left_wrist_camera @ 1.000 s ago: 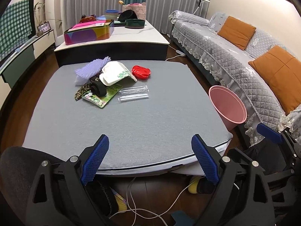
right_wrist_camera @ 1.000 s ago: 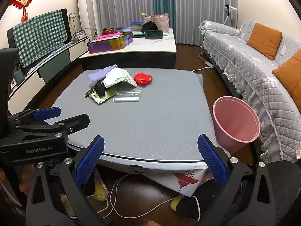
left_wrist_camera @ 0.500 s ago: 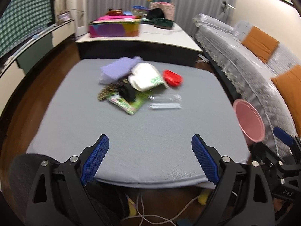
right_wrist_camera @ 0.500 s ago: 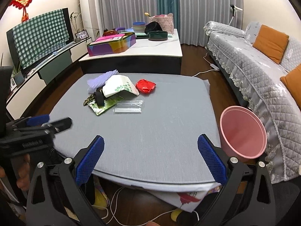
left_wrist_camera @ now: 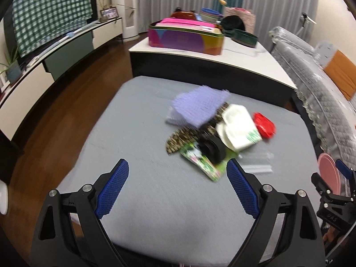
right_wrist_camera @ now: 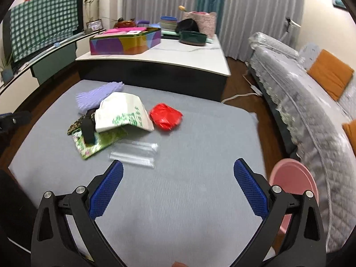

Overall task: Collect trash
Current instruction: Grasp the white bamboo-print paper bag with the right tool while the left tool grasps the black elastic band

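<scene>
Left gripper (left_wrist_camera: pixel 178 184) spread wide, nothing between the blue ribbed pads (left_wrist_camera: pixel 112 190), hanging over the near part of the grey table top (left_wrist_camera: pixel 138 133). Right gripper (right_wrist_camera: pixel 178 188) likewise wide apart and empty, also above the grey surface, nearer the sofa side.

Trash clustered on the far half of the table:
- lavender textured foam sheet (right_wrist_camera: pixel 98 93), farthest back, partly under the rest.
- white paper bag with green print (right_wrist_camera: pixel 121 113), lying over the pile's middle.
- crumpled red wrapper (right_wrist_camera: pixel 165 116), just beside the white bag on the sofa side, touching or nearly so; contact not resolved.
- black roll-shaped item (left_wrist_camera: pixel 211 148), resting on a green printed packet (right_wrist_camera: pixel 93 143); exact kind not discernible, left view blurred by motion.
- dark speckled wrapper (left_wrist_camera: pixel 180 139), poking out beneath the bag on the side facing the TV cabinet.
- two clear plastic sleeves (right_wrist_camera: pixel 135 152), side by side, nearest to the right gripper, apart from the pile.

Pink waste bin (right_wrist_camera: pixel 293 178) on the floor off the table edge, between table and grey quilted sofa (right_wrist_camera: pixel 311 102); open mouth up, interior not visible.

Behind the grey table: white-topped coffee table (right_wrist_camera: pixel 178 53) carrying a multicoloured tin box (right_wrist_camera: pixel 124 42) and dark bowls.
</scene>
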`<action>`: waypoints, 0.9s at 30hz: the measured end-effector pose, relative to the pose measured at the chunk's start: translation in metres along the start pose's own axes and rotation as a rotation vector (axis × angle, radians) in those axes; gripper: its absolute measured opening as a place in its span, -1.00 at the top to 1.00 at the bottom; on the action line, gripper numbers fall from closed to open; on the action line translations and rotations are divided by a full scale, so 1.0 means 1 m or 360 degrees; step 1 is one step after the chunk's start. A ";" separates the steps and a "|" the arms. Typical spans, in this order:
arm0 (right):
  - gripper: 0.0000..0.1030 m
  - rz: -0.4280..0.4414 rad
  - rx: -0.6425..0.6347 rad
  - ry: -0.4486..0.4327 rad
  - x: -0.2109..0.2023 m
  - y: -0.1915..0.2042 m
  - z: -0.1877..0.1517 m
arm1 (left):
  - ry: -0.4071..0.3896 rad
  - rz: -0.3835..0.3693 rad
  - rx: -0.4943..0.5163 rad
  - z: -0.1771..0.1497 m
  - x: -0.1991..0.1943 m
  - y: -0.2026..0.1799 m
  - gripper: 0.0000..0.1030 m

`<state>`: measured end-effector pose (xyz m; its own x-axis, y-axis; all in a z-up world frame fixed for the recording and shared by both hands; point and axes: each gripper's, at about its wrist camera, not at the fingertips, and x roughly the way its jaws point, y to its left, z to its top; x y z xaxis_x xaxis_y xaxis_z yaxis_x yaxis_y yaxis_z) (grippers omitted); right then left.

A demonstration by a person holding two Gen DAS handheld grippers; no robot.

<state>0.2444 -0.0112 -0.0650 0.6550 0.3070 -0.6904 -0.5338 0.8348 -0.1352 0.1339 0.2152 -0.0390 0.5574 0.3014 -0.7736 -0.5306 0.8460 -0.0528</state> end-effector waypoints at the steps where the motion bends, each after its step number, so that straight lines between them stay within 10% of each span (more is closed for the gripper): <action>1: -0.90 0.0007 -0.0044 -0.0006 0.011 0.005 0.003 | 0.0010 0.0020 -0.0012 0.004 0.007 0.003 -0.68; 17: -0.53 -0.0031 -0.0441 -0.0044 0.131 0.078 0.024 | 0.0233 0.0024 -0.0135 0.008 0.059 0.036 -0.68; 20: -0.11 0.0006 -0.0426 -0.0129 0.129 0.078 0.032 | 0.0247 0.0032 -0.0148 0.008 0.062 0.039 -0.68; 22: 0.81 0.0056 -0.0388 -0.0166 0.125 0.075 0.037 | 0.0254 0.0035 -0.0160 0.008 0.063 0.040 -0.68; 27: 0.92 0.0105 -0.0252 -0.0222 0.098 0.057 0.048 | 0.0255 0.0051 -0.0172 0.009 0.064 0.042 -0.68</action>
<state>0.3039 0.0884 -0.1068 0.6777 0.4283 -0.5978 -0.6482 0.7318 -0.2106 0.1528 0.2743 -0.0854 0.4350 0.2462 -0.8661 -0.6170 0.7821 -0.0875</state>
